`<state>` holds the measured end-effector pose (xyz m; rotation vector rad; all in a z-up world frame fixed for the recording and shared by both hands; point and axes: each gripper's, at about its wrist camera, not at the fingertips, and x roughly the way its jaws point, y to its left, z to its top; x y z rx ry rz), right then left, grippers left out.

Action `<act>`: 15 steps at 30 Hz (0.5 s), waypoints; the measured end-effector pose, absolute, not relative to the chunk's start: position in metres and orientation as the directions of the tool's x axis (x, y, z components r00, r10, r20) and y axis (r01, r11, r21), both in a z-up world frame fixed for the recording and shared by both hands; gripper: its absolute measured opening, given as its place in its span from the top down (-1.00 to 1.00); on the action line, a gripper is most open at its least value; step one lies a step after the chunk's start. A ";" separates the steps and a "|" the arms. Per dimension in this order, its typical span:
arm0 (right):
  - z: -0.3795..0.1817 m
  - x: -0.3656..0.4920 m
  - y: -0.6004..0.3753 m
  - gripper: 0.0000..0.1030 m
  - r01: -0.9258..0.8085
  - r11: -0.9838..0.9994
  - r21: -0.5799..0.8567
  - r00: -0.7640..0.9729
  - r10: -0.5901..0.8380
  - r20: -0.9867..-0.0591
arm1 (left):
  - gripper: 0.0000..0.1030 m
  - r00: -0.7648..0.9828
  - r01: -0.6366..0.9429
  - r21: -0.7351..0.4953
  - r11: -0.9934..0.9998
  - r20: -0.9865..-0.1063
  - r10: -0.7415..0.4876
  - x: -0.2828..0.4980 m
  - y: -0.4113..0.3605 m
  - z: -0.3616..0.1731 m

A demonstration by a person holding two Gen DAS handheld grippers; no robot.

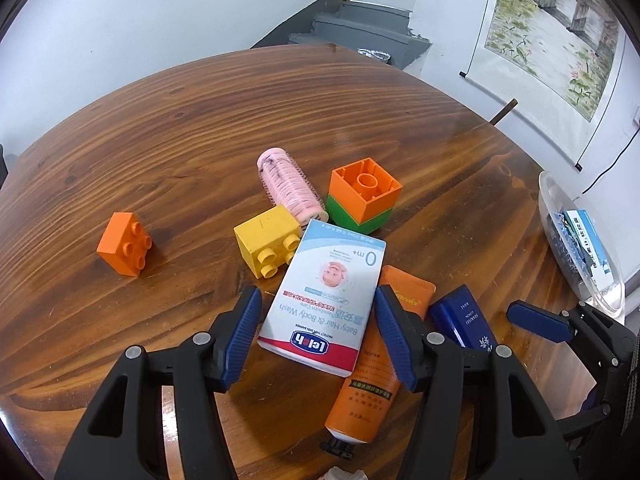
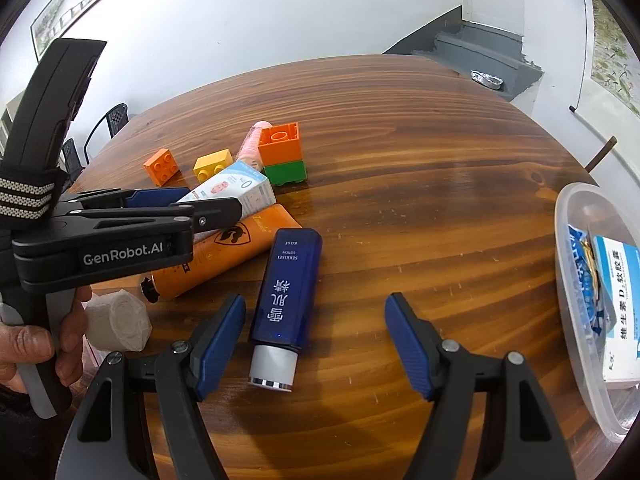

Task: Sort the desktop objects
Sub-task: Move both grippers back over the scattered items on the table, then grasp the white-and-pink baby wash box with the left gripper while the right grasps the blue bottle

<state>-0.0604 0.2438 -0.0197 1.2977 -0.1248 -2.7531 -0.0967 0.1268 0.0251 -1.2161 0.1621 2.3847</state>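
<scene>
Blue pads of my left gripper [image 1: 318,336] straddle the white baby-wash tube [image 1: 326,300]; whether the jaws press on it I cannot tell. Under that tube lies an orange tube [image 1: 362,392], cap toward me. My right gripper [image 2: 316,344] stands with its jaws apart and gripping nothing, while the blue lotion bottle [image 2: 286,288] lies between them, nearer the left pad. Farther out on the wooden table [image 2: 420,160] sit a yellow brick [image 1: 268,246], a lone orange brick [image 1: 124,244], a pink roller [image 1: 290,184] and an orange-on-green brick stack [image 1: 362,196]. Off right stands a clear tub [image 2: 576,312].
</scene>
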 end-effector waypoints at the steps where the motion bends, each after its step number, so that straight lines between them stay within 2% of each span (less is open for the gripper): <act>1: -0.020 -0.061 0.243 -0.46 0.053 -0.992 0.114 -0.634 -0.122 -0.764 | -0.16 -0.505 -0.449 -0.103 -0.887 -0.790 0.347 -0.097 0.127 0.025; 15: -0.022 -0.069 0.240 -0.47 0.066 -0.996 0.067 -0.626 -0.093 -0.774 | -0.04 -0.503 -0.439 -0.120 -0.890 -0.788 0.355 -0.087 0.127 0.028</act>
